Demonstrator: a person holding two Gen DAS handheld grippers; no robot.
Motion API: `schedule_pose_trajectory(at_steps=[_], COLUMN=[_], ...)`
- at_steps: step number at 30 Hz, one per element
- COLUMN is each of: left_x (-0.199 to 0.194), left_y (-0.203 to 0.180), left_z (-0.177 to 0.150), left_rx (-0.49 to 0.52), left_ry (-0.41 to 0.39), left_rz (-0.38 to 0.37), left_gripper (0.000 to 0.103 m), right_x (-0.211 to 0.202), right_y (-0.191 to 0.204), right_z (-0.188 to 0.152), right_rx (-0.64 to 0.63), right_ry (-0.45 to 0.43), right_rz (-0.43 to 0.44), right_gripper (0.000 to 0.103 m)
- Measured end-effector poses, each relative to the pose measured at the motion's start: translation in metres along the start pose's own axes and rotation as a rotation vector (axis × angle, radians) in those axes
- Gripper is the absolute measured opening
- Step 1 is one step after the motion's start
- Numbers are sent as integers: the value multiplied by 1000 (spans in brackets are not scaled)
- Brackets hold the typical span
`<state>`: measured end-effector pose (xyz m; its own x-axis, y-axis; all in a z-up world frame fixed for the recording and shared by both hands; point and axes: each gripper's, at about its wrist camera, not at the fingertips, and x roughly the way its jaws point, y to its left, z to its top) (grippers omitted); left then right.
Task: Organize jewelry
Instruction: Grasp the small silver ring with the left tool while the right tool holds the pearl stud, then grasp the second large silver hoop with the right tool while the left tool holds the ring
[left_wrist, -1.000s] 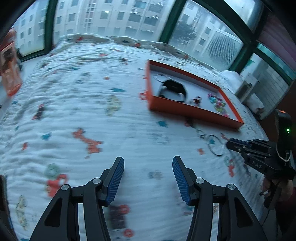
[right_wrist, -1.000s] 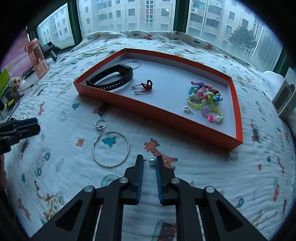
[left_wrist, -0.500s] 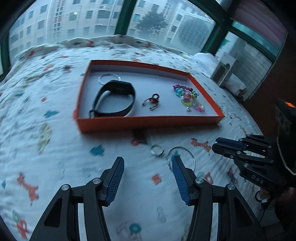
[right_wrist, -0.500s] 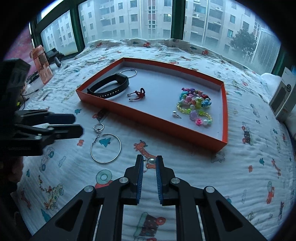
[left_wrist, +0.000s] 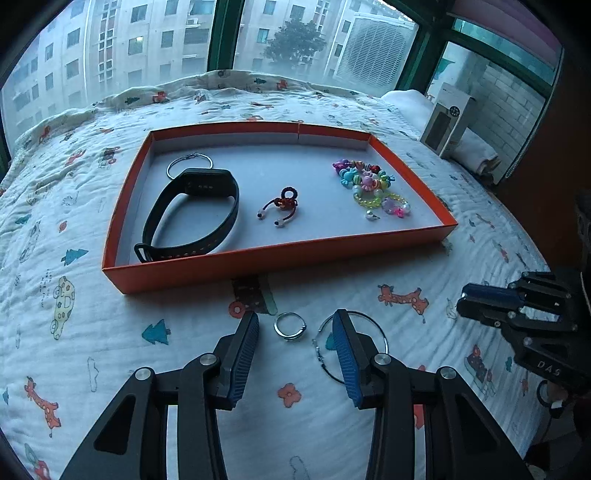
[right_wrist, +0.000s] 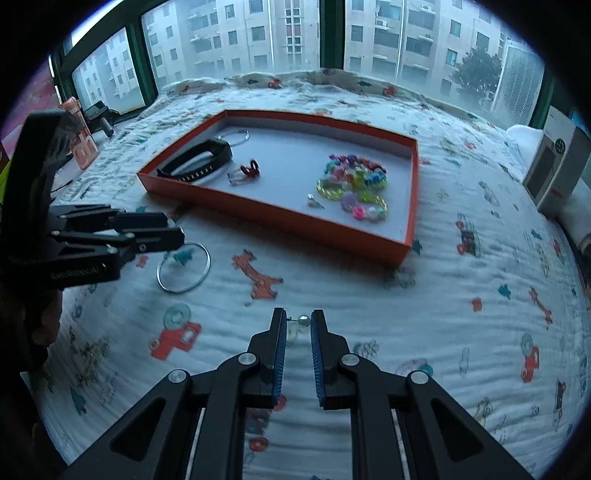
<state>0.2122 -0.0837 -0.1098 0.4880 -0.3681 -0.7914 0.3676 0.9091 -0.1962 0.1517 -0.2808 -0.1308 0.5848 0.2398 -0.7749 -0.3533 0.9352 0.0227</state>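
Now | orange tray (left_wrist: 280, 258): black band (left_wrist: 192, 214), hoop (left_wrist: 189, 164), beads (left_wrist: 369, 184)

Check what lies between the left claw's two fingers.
In the left wrist view, a small silver ring lies on the printed quilt between the open left claw's fingers.

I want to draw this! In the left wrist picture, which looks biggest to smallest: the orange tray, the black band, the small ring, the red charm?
1. Orange tray
2. Black band
3. Red charm and small ring: they look about alike, and the ring lies nearer the camera, so I won't rank them.
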Motion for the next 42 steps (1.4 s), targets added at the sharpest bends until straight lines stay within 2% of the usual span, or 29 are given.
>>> schedule_pose_trajectory(at_steps=[7, 10, 17, 23, 42], left_x=[-1, -1, -3, -4, -14], left_y=[-12, -16, -6, -6, 0], left_z=[-6, -9, -9, -10, -15], left_rx=[30, 48, 31, 49, 18], left_ry=[-13, -21, -25, -27, -16], left_rz=[31, 53, 45, 54, 57], left_gripper=[45, 38, 20, 19, 19], right_x=[3, 3, 4, 3, 2], right_y=[-2, -2, -3, -4, -9], right_z=[-7, -6, -7, -9, -11], right_rx=[16, 15, 15, 15, 17], right_ry=[19, 20, 14, 4, -23], right_rz=[-3, -7, -10, -1, 35], right_gripper=[16, 16, 16, 16, 16])
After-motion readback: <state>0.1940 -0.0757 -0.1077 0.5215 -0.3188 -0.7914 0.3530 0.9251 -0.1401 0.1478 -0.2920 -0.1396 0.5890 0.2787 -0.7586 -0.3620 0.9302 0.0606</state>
